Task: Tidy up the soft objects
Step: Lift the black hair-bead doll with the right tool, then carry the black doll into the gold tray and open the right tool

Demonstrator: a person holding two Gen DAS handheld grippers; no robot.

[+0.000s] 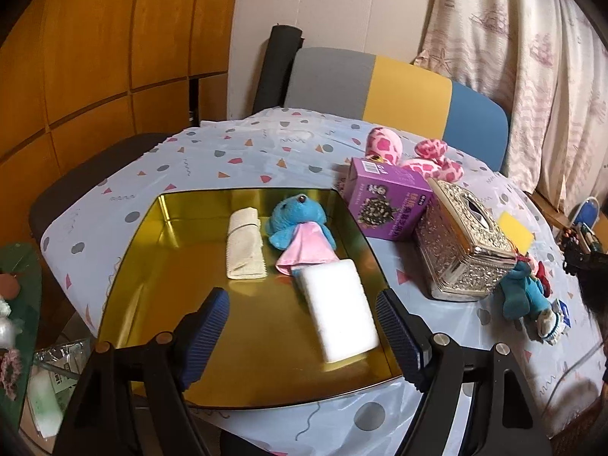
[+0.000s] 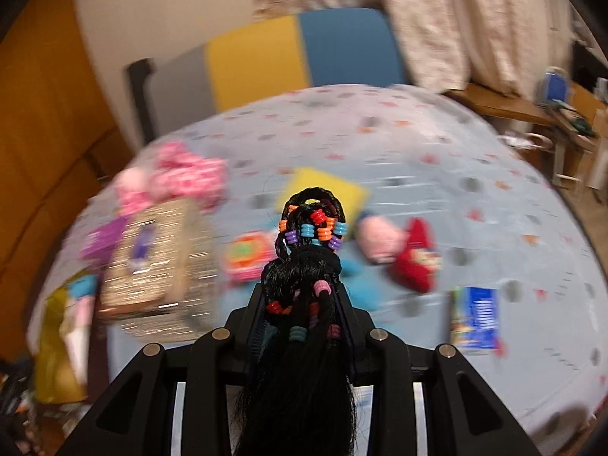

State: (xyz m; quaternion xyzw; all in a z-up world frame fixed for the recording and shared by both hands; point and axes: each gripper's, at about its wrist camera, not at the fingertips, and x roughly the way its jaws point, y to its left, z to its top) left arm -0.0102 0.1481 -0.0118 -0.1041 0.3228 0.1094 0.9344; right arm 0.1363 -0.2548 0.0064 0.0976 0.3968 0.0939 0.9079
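My right gripper (image 2: pixel 304 292) is shut on a black braided hairpiece (image 2: pixel 309 235) strung with coloured beads; loose hair hangs back over the gripper body. It is held above the blurred table. In the left wrist view my left gripper (image 1: pixel 300 300) stands open over the near side of a gold tray (image 1: pixel 152 285), with nothing between its fingers. In the tray lie a rolled beige cloth (image 1: pixel 245 243), a blue plush toy (image 1: pixel 294 220) with a pink cloth (image 1: pixel 307 247), and a white sponge (image 1: pixel 338 307). A pink spotted plush (image 1: pixel 410 155) and a teal plush (image 1: pixel 520 288) lie on the tablecloth.
A purple box (image 1: pixel 387 201) and a silver tissue box (image 1: pixel 463 250) stand right of the tray, with a yellow sponge (image 1: pixel 515 231) behind. A red plush item (image 2: pixel 414 258) and a blue packet (image 2: pixel 477 317) lie at the right. A grey, yellow and blue chair back (image 1: pixel 399 91) stands behind the table.
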